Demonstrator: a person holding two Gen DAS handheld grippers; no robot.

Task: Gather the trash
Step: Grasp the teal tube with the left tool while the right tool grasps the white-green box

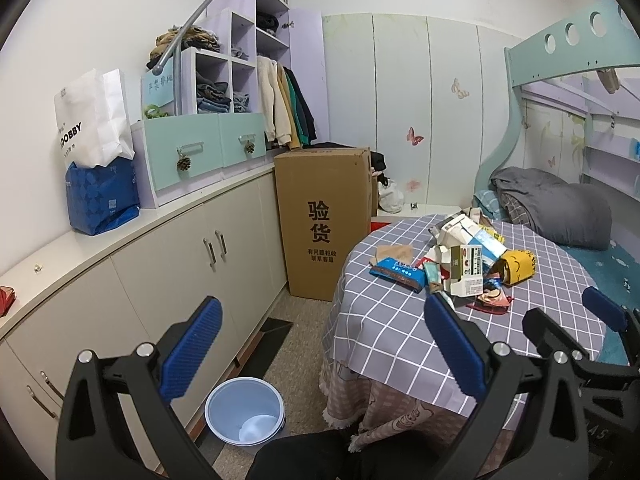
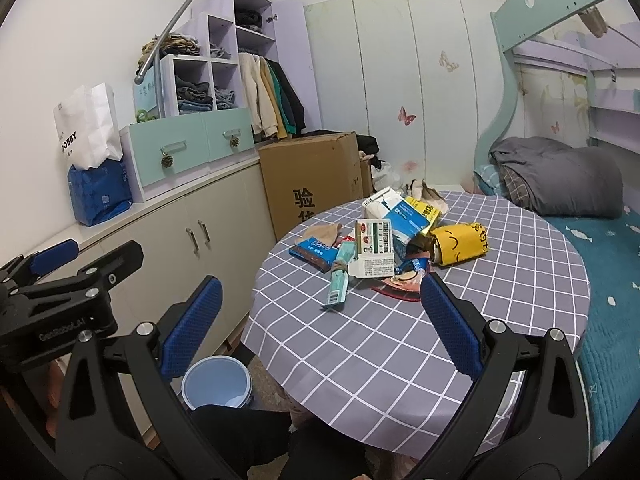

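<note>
Left gripper [image 1: 322, 344]: hanging in the air with its jaws spread wide and nothing between them, pointing over the near left edge of the table and the floor beside it.
Right gripper [image 2: 320, 330]: hovering above the near part of the tablecloth, jaws spread wide and gripping nothing; it is also showing at the right edge of the left wrist view.
Round table [image 2: 400, 344]: wearing a grey cloth with a white grid, standing between the cabinets and the bed.
Trash pile [image 2: 384, 240]: lying in a loose heap on the far half of the table, well beyond both grippers.
White carton [image 2: 375, 254]: standing roughly upright at the front of the heap, printed side facing the camera.
Blue and white carton [image 2: 404, 216]: leaning behind the white carton.
Yellow wrapper [image 2: 460, 244]: lying on its side at the right of the heap.
Blue packet [image 2: 314, 254]: lying flat at the left of the heap.
Teal stick wrapper [image 2: 340, 280]: lying nearest the right gripper, pointing toward the table's near edge.
Blue bucket [image 1: 245, 410]: sitting on the floor at the foot of the table, near the cabinets, looking nearly empty inside.
Cardboard box [image 1: 326, 220]: standing upright on the floor beyond the table, against the cabinets.
Bed [image 2: 608, 280]: lying just right of the table, a grey duvet bunched at its far end.
</note>
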